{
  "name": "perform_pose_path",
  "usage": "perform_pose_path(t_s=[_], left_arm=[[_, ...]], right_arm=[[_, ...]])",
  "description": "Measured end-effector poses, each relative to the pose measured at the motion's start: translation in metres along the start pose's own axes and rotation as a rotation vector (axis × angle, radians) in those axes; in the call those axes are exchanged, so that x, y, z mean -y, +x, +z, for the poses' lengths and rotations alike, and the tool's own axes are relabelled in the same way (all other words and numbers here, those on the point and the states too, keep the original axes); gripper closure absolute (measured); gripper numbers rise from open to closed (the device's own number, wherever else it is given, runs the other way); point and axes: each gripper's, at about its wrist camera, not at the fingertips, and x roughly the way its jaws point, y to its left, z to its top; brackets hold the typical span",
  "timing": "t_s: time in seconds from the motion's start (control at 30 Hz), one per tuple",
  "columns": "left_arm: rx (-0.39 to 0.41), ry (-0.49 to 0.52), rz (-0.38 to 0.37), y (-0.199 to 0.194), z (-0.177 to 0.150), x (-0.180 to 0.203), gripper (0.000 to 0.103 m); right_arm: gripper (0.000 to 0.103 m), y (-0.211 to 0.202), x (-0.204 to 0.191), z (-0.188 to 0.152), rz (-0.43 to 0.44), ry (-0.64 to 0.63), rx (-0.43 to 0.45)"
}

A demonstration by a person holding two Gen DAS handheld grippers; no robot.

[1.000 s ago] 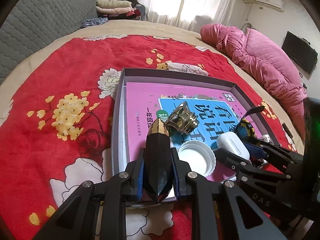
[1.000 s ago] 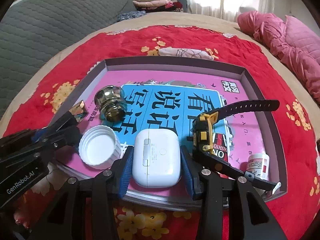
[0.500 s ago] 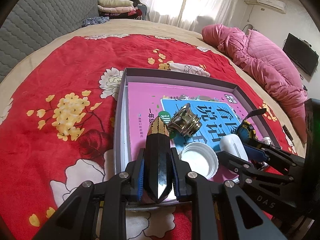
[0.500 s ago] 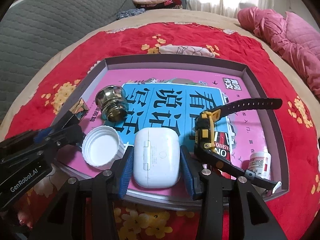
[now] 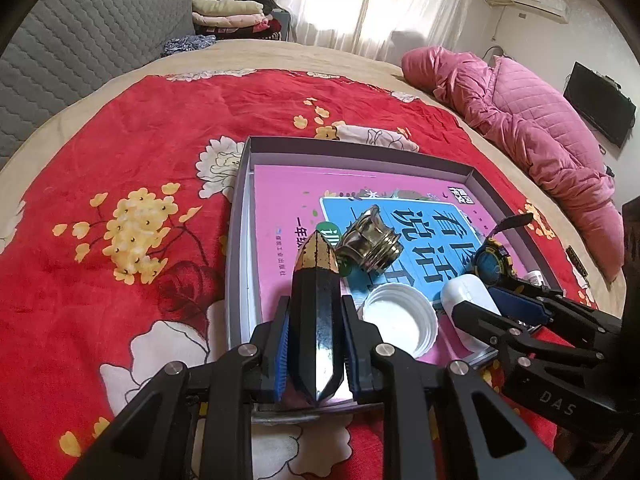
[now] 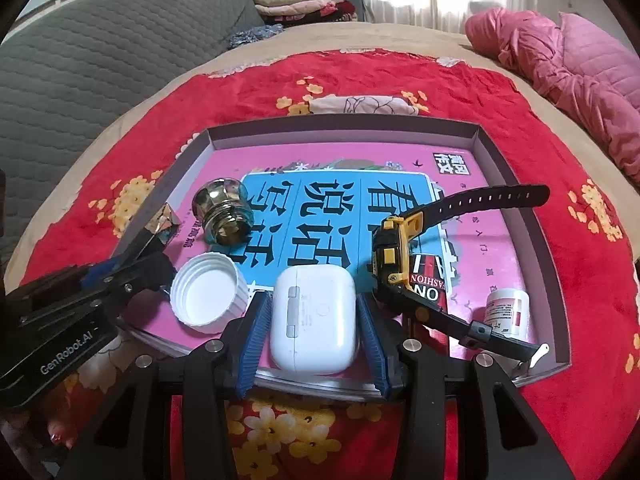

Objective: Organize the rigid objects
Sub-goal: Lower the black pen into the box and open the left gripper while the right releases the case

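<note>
Left gripper (image 5: 314, 336) jaws pinch the black crystal (image 5: 316, 312) (gold tip forward); right gripper (image 6: 314, 320) jaws clamp the white earbud case (image 6: 314, 320)

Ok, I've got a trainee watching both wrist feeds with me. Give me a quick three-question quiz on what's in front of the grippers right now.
1. True or false: the left gripper is shut on the black crystal.
2. What does the right gripper hold? A) white bottle cap B) white earbud case C) watch
3. Which small container stands by the tray's right wall?

Key:
1. True
2. B
3. The small white pill bottle
</note>
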Motion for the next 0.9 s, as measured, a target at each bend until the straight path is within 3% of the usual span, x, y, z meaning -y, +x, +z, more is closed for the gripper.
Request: perform_pose_path(t_s=[0.9], left_arm=[[0.014, -0.025, -0.040, 0.007, 0.003, 0.000, 0.080]], right_arm=[[0.056, -0.013, 0.000, 0.000, 0.023, 0.014, 0.027]])
